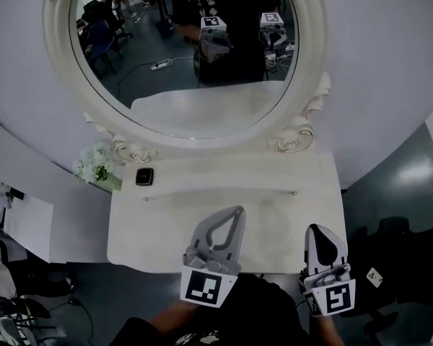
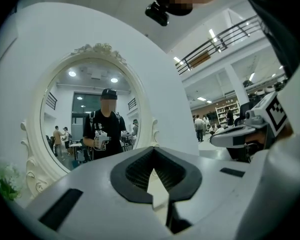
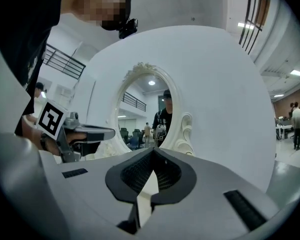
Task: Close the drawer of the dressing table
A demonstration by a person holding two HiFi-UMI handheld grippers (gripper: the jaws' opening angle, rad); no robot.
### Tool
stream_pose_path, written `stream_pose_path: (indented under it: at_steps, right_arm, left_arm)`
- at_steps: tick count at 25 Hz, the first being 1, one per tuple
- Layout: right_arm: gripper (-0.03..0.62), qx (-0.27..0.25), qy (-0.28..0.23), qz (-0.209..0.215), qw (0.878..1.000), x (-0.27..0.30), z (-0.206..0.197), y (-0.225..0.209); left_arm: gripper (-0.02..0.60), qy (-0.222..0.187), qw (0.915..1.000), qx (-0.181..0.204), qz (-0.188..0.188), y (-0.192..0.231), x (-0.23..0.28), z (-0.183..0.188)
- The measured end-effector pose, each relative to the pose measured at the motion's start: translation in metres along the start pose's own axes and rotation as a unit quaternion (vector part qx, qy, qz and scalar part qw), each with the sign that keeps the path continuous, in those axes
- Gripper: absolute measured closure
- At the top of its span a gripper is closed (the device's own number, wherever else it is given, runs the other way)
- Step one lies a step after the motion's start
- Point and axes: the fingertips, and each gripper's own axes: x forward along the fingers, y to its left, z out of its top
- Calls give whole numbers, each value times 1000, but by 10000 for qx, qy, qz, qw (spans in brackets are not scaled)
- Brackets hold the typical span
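Dressing table (image 1: 289, 215), 2 items (back left): white flowers (image 1: 94, 166), black box (image 1: 144, 176).

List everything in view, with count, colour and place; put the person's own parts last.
dressing table: one, white, centre of the head view
mirror: one, oval, white carved frame, at the table's back
round panel: one, white, behind the mirror
flowers: one bunch, white and green, table's back left corner
small object: one, black, on the table top beside the flowers
left gripper: one, grey-white, shut, empty, over the table's front edge
right gripper: one, grey-white, shut, empty, at the table's front right corner
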Motion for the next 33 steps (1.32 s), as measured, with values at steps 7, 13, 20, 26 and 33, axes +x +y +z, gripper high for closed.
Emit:
stream_pose_path:
  at_steps: [7, 13, 20, 26, 33]
  right_arm:
    - [596, -212, -67, -217, 9995, 4, 11, 18]
    - [597, -198, -17, -358, 9992, 9, 9, 33]
    - [597, -107, 104, -480, 9987, 17, -8, 44]
    - [597, -414, 170, -574, 9973, 26, -10, 58]
    - [597, -342, 351, -644, 9967, 28, -25, 56]
  left_arm:
    - [580, -113, 9986, -510, 90, 21, -20, 0]
    - [580, -166, 9985, -516, 42, 33, -31, -3]
    - [580, -217, 9986, -488, -60, 42, -33, -7]
    - [580, -216, 9984, -482, -180, 48, -33, -14]
    - [580, -212, 9981, -512, -257, 48, -29, -24]
